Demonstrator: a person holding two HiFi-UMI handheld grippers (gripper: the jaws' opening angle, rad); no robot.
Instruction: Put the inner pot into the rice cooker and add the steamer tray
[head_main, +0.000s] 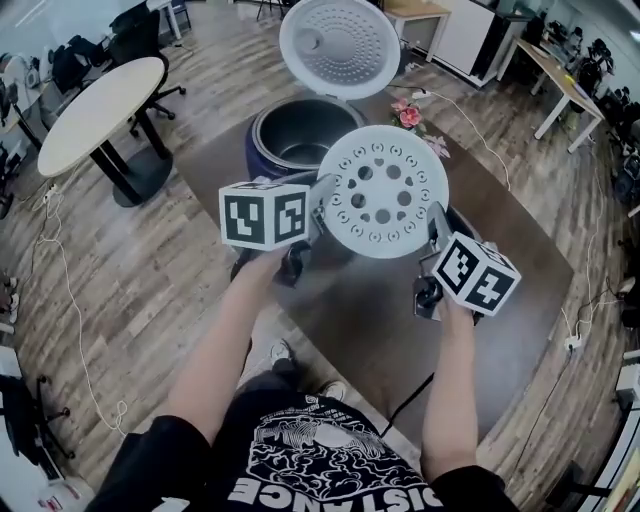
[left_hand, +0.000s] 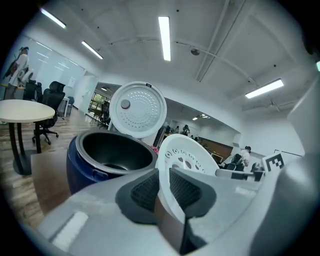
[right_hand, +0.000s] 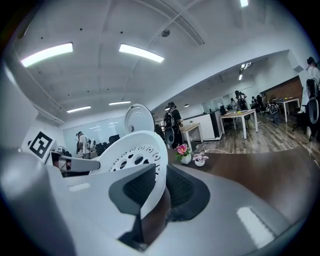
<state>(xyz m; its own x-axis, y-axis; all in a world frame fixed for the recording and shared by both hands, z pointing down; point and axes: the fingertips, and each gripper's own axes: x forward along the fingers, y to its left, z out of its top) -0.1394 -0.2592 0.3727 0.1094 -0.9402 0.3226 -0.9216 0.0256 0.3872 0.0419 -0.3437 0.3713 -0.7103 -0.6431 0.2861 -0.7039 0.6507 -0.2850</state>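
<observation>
Steamer tray: rim was pinched at nine o'clock by left gripper, three by right gripper, evidently for balance.

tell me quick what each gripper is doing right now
left gripper: closed on the rim of the steamer tray
right gripper: closed on the steamer tray's opposite rim

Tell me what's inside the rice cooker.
The dark inner pot, with nothing seen in it. The steamer tray covers its near side, so part of the bottom is hidden.
</observation>
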